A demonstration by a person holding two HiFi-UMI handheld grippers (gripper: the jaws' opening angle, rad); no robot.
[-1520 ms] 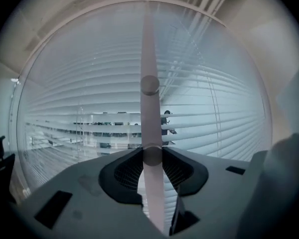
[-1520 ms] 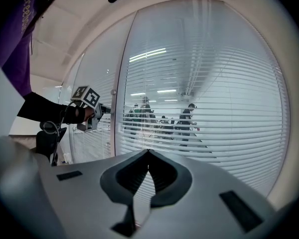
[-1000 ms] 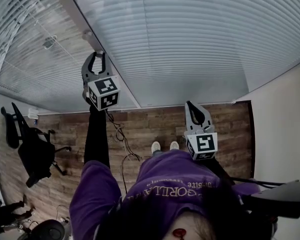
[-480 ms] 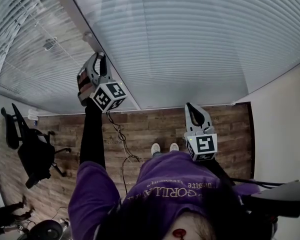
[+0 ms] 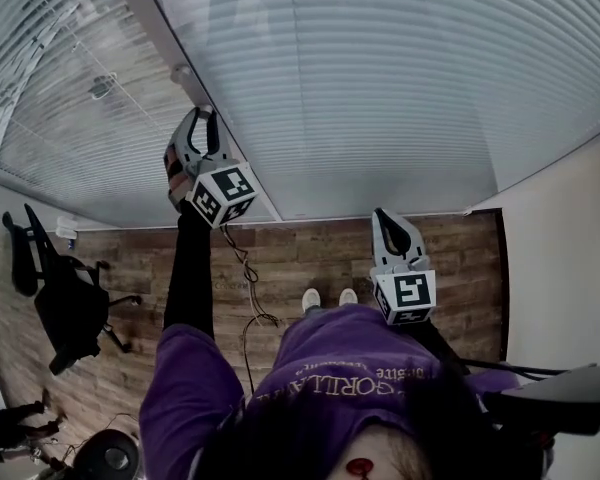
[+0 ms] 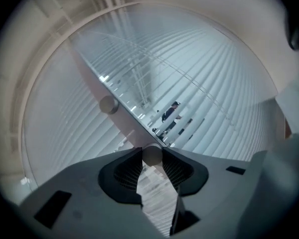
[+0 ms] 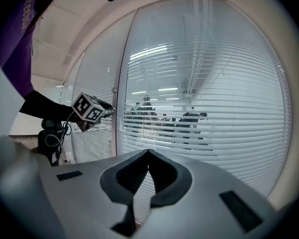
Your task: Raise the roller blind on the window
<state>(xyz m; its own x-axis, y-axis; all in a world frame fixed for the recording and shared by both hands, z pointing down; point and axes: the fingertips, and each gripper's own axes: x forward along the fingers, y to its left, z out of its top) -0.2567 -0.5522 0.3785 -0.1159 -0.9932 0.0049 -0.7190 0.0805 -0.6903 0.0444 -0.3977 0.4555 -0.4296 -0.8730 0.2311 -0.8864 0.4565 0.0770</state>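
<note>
The left tool (image 5: 202, 118) is clamping the round knob (image 6: 152, 155) on the frame post (image 5: 160, 28), just left of the blind (image 5: 380, 88), which is covering the far glass with its slats down. The right tool (image 7: 148, 153) is waiting nearer, jaws together and empty. The knob step seems to be in hand. Next, the wrist needs rolling with the pads kept tight.

White-striped blind (image 5: 380, 88), purple shirt (image 5: 330, 368), brown wood-grain floor (image 5: 310, 238) (b/w-patterned marker cube (image 5: 225, 193))
</note>
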